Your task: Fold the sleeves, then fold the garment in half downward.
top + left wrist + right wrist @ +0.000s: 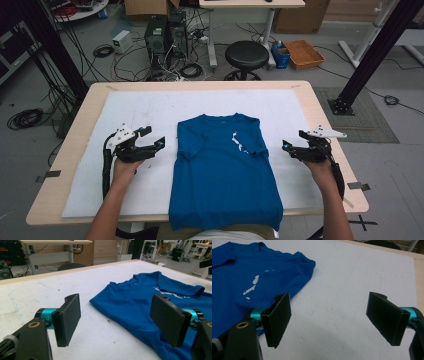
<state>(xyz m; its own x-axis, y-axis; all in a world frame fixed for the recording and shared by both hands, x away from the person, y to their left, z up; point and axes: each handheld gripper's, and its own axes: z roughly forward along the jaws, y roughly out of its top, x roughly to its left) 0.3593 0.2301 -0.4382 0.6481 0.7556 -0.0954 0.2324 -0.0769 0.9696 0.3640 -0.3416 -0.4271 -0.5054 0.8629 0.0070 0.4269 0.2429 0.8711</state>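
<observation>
While a blue shirt (223, 170) is spread flat at frame centre on the white-covered table (150, 107), both tongs, left (154, 143) and right (291, 146), are held spread beside it; cables and a stool (246, 54) are seen beyond.

The shirt (222, 170) is plain blue with a broken white mark (240, 142) on the chest. The mat (135, 112) is white on a pale wood table (320, 115). Both grippers (154, 139) (291, 141) are black with 2 teal fittings each.
</observation>
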